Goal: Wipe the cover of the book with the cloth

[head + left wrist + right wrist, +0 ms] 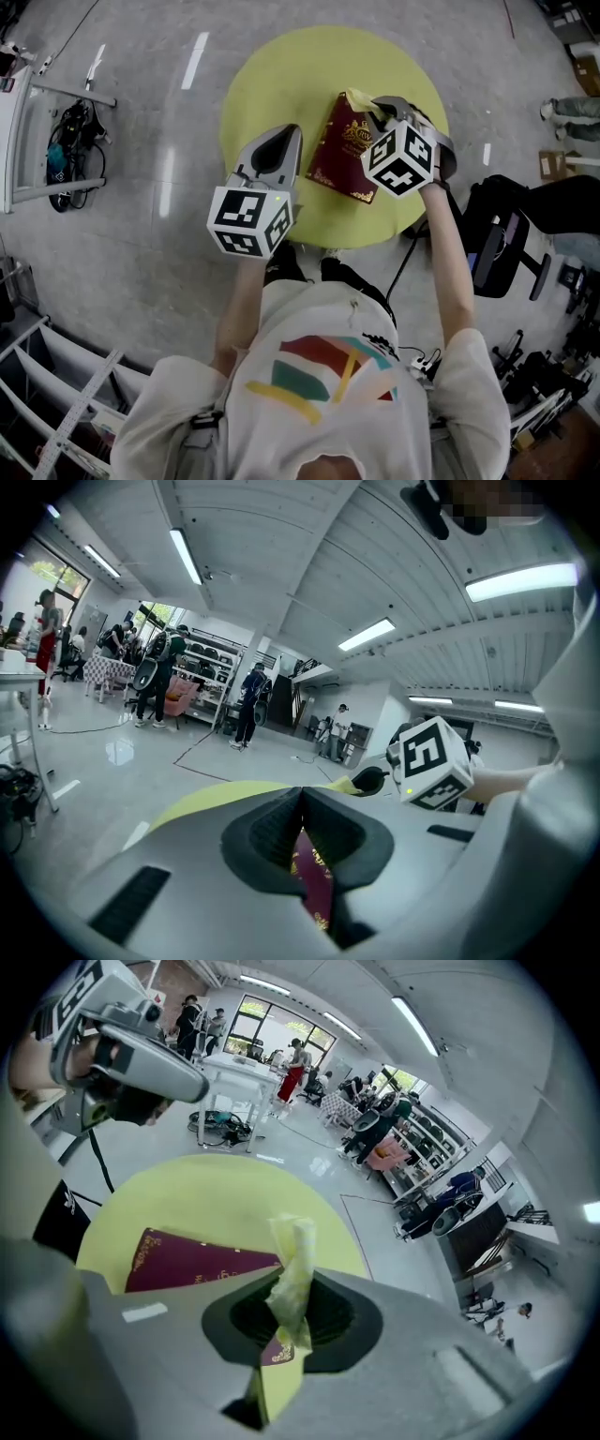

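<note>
Left arm: bare forearm reaching up from the body at 6 o'clock, wrist nearly level, carrying the grey left gripper (286,136) low over the desk's 8 o'clock side.
Left fingers: pressed together with nothing between them; they point toward the book's long edge at its 9 o'clock side but appear just short of touching it.
Right arm: stretched further out, wrist tipped steeply down, with the grey right gripper (380,108) at the book's far end.
Right fingers: clamped on the cloth, which bunches up between them and hangs out below.
Book: a dark red hardcover book with gold ornament (342,150) lies flat near the middle of the desk, its spine running roughly from 12 to 6 o'clock.
Book handling: likely stiff, light and smooth enough to slide under a wipe, so the free fingers would best pin it at the 9 o'clock edge or the near corner.
Cloth: a pale yellow soft cloth (292,1260), crumpled at the book's 12 o'clock end; whether it touches the cover I cannot tell.
Cloth handling: limp and thin, so a short grip near the wad should keep it pressing flat.
Desk: a round yellow-green desk (262,84) on a grey floor.
</note>
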`<state>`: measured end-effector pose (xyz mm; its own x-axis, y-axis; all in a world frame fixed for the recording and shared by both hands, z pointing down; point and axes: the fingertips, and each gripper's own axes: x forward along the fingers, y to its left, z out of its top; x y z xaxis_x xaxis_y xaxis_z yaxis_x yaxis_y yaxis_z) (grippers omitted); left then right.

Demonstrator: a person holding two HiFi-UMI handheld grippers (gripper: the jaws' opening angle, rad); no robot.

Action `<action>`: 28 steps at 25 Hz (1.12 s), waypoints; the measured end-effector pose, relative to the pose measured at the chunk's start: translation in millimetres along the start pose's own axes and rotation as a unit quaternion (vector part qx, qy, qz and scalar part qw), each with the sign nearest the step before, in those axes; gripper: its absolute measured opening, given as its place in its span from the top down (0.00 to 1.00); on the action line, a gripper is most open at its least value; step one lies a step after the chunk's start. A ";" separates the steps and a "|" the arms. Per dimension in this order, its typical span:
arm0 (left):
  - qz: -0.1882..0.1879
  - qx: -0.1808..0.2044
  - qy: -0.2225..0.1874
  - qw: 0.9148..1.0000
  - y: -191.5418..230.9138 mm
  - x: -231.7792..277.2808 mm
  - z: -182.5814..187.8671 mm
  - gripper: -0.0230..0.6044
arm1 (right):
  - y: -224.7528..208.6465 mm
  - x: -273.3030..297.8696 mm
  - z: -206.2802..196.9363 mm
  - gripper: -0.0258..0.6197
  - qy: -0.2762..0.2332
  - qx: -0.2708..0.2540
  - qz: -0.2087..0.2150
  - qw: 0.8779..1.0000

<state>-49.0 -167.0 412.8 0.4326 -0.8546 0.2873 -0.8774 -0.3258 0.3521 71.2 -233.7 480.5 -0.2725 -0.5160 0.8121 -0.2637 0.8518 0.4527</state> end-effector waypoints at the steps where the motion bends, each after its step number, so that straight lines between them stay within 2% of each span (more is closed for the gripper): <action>1: 0.003 0.003 0.005 1.000 2.7 0.4 -3.7 0.94 | -2.1 10.2 -2.0 0.91 0.007 0.000 0.004 1.000; 4: 0.012 0.001 0.018 1.000 11.0 -0.6 -15.7 0.94 | -9.2 40.3 -12.6 0.91 0.033 -0.003 0.010 0.999; 7: 0.023 -0.021 0.020 0.999 22.0 -3.0 -22.4 0.94 | -15.1 67.8 -26.5 0.91 0.066 -0.014 0.006 0.998; 12: 0.044 -0.033 0.033 0.998 38.3 -6.2 -31.9 0.94 | -4.8 93.0 -39.3 0.91 0.101 -0.027 0.035 0.994; 20: 0.043 -0.046 0.054 0.997 42.2 -7.1 -43.5 0.94 | 5.7 102.1 -43.2 0.91 0.116 -0.035 0.054 0.991; 28: 0.032 -0.051 0.063 0.996 38.1 -1.4 -47.9 0.94 | 21.4 97.7 -33.5 0.91 0.119 -0.053 0.047 0.990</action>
<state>-73.1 -158.8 468.5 0.4048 -0.8128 0.4188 -0.8812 -0.2246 0.4159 69.9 -262.8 581.9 -0.0626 -0.4090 0.9104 -0.1462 0.9061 0.3971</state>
